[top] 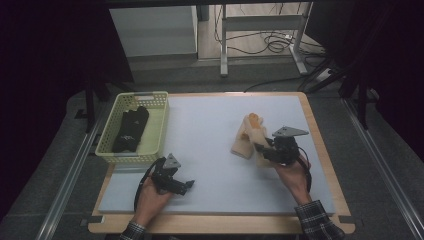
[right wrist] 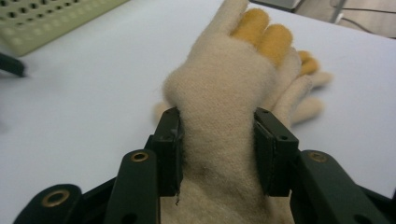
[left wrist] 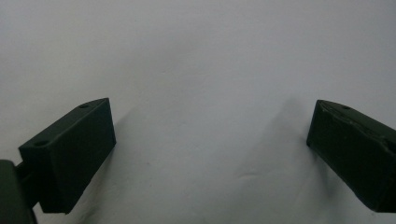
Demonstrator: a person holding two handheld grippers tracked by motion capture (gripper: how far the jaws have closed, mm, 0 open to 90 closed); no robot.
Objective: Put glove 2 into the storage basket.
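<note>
- The white surface [top: 210, 150] lies bare under your left gripper [left wrist: 210, 140], whose fingers stand wide apart.
- The yellow basket [top: 159, 127] sits beyond them.
- Your right gripper [right wrist: 217, 140] has its fingers clamped on the cream glove [right wrist: 224, 88], held between them.

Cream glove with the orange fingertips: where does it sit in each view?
High view: cream glove right of centre on the white mat, at the right gripper.
Left gripper view: not in it.
Right gripper view: centre, cuff clamped between the jaws.
Shared landmark: yellow-green basket, top left.
</note>
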